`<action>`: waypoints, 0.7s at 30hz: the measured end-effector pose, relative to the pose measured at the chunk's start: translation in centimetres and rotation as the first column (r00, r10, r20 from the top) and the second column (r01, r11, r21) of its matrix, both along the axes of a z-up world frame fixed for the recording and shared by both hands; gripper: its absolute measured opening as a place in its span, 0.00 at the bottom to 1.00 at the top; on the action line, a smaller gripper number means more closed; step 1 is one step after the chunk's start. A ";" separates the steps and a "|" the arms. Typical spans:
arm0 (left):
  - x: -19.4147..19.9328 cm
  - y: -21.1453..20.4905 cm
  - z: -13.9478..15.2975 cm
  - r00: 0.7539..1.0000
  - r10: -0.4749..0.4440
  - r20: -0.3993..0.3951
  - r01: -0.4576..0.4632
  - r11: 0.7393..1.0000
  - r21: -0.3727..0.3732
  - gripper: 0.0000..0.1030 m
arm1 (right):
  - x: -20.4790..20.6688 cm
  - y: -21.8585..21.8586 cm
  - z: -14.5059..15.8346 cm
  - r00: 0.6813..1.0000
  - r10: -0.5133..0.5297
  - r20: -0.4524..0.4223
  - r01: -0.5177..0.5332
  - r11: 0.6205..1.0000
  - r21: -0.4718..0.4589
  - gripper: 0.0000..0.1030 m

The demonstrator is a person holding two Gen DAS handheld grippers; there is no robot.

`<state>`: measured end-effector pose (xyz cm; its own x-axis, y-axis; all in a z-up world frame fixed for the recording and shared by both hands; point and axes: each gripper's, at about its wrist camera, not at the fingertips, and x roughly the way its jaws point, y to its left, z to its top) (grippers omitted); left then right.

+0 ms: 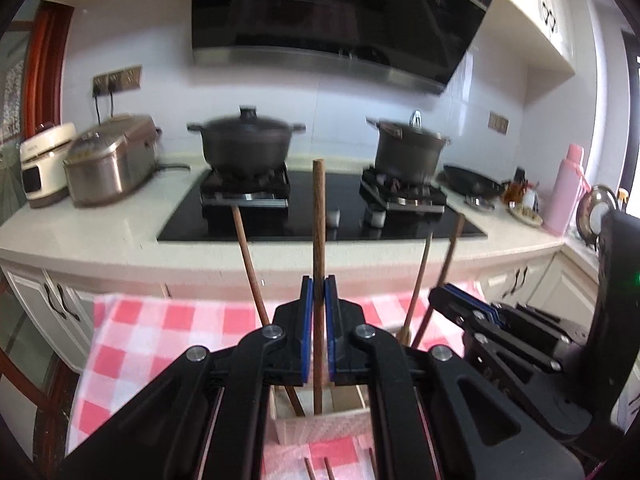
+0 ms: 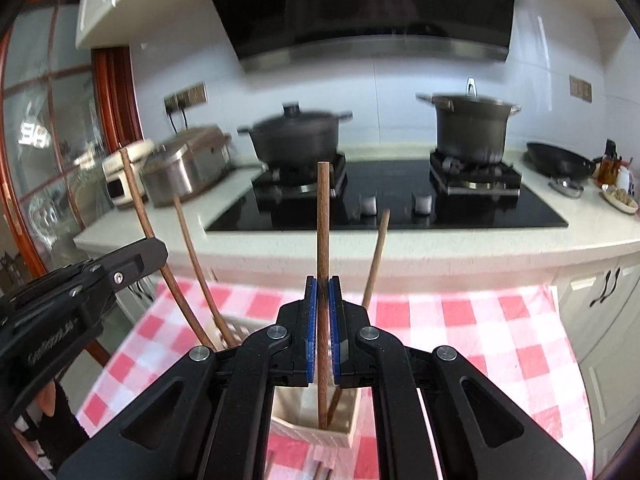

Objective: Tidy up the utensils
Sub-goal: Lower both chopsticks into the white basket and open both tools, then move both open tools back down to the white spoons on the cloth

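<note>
Kitchen, with a pink-checked cloth (image 1: 160, 332) over a table in front of the counter. Nearest, left tongs (image 1: 319, 292) clamped tight on an upright wooden chopstick (image 1: 319, 216), its lower end down inside a white holder (image 1: 320, 420). Right tongs (image 2: 323, 292) likewise pinched shut on a second chopstick (image 2: 322, 216), tip in another white holder (image 2: 344, 428). More chopsticks (image 1: 250, 268) leaning in the holders. Beyond, on the black stove (image 2: 392, 200), two lidded pots (image 1: 246, 140); rice cooker (image 1: 110, 160) to the left.
</note>
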<state>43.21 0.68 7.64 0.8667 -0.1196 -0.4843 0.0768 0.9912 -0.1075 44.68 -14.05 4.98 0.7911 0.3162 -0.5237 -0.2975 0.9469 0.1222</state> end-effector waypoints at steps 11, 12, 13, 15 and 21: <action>1.4 0.7 -3.1 0.997 0.035 -0.070 -0.034 0.999 0.017 0.09 | 1.8 -0.3 -1.6 0.999 -0.015 -0.050 0.017 0.999 0.032 0.15; 1.4 0.8 -3.0 0.997 0.040 -0.066 -0.039 0.999 0.020 0.14 | 1.8 -0.4 -1.6 0.999 -0.015 -0.047 0.017 0.999 0.033 0.18; 1.2 0.8 -2.9 0.997 0.046 -0.060 -0.045 0.999 0.022 0.17 | 1.8 -0.5 -1.6 0.999 -0.019 -0.042 0.020 0.999 0.034 0.28; 0.9 1.1 -2.7 0.997 0.059 -0.045 -0.058 0.998 0.020 0.29 | 1.7 -0.8 -1.5 0.999 -0.023 -0.032 0.024 0.999 0.040 0.36; -0.5 1.9 -2.2 0.996 0.087 -0.018 -0.087 0.996 0.007 0.44 | 0.8 -2.1 -1.2 0.999 -0.041 -0.019 0.042 0.998 0.045 0.36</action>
